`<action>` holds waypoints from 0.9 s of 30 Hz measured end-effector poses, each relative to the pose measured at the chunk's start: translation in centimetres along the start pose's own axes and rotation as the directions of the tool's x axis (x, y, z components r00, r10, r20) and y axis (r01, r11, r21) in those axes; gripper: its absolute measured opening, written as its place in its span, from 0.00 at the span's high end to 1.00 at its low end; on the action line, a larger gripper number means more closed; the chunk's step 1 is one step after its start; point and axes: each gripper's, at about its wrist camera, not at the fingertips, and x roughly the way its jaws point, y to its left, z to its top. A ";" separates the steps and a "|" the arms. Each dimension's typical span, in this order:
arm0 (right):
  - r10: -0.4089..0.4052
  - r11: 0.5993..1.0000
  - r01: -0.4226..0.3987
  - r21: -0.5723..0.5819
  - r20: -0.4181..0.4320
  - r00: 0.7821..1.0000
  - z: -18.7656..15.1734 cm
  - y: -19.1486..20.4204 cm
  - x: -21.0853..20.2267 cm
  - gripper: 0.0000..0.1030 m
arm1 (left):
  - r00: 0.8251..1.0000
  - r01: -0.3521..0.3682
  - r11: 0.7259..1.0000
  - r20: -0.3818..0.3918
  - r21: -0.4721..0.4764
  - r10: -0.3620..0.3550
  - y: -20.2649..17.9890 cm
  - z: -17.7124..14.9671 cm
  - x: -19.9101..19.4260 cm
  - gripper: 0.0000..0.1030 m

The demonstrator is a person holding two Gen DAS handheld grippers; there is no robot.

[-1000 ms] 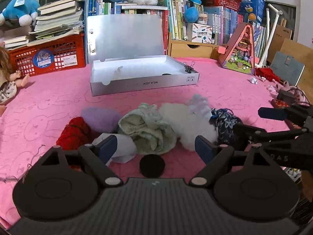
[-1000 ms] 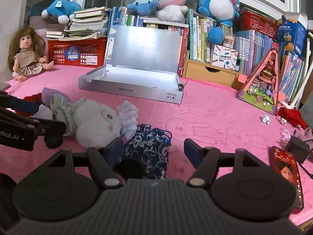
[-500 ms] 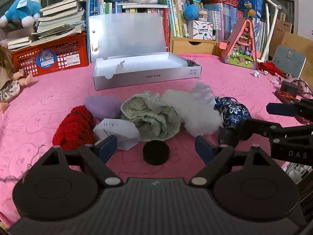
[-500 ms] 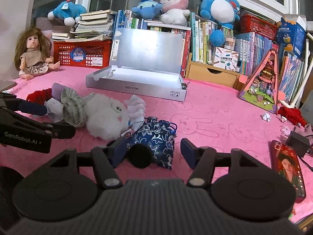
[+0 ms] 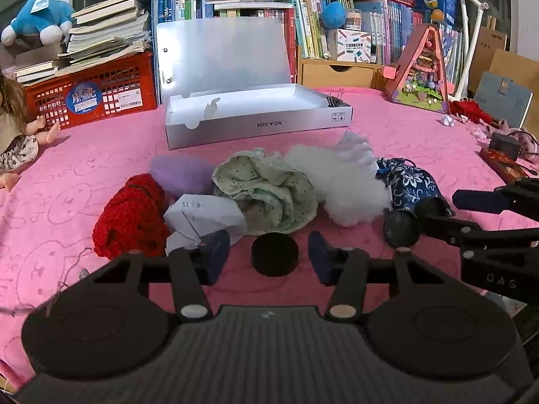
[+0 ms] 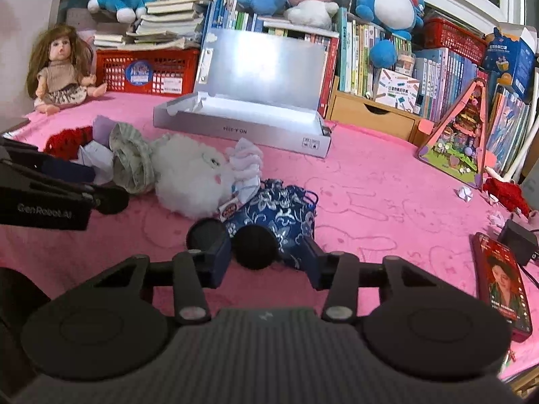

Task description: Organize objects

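Note:
A row of soft things lies on the pink cloth: red knit [image 5: 131, 215], purple fluff [image 5: 182, 171], folded paper [image 5: 202, 219], green dotted cloth [image 5: 266, 192], white plush [image 5: 340, 188] and a blue floral pouch [image 5: 407, 181]. Behind them stands an open silver box [image 5: 259, 124]. My left gripper [image 5: 266, 257] is closing around a black round disc [image 5: 274, 254], with gaps on both sides. My right gripper [image 6: 266, 259] is closing at the near end of the pouch [image 6: 279, 212]. A matte black disc [image 6: 256, 247] sits between its pads, which do not visibly press. A glossy disc [image 6: 205, 235] lies just left of them.
A phone [image 6: 502, 279] and a charger [image 6: 518, 239] lie at the right edge. A pink toy house [image 6: 461, 141] stands at the back right, and a doll [image 6: 60, 70] sits at the back left. A red crate [image 5: 91, 94] and shelves of books line the back.
Both grippers' jaws have narrowed. The right gripper has come closer to the blue pouch, and a second black disc now shows beside its left finger. The left view has hardly shifted.

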 end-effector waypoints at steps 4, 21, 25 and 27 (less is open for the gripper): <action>-0.012 1.000 0.012 -0.007 -0.022 1.000 -0.2 0.1 0.3 0.55 | 1.000 0.006 1.000 0.002 0.013 -0.006 -0.2 0.0 0.0 0.47; -0.001 1.000 0.001 -0.005 -0.021 1.000 0.1 0.0 0.3 0.54 | 1.000 0.010 1.000 -0.029 -0.001 -0.010 -0.4 -0.4 1.0 0.54; -0.043 0.999 0.044 0.023 -0.035 0.998 -0.1 -1.0 0.2 0.44 | 1.000 0.010 1.000 -0.030 -0.002 -0.010 -0.4 -0.4 1.0 0.54; -0.058 0.997 0.059 0.040 -0.039 0.998 -0.2 -1.4 0.1 0.44 | 1.000 0.008 1.000 -0.029 0.002 -0.008 -0.4 -0.3 1.0 0.54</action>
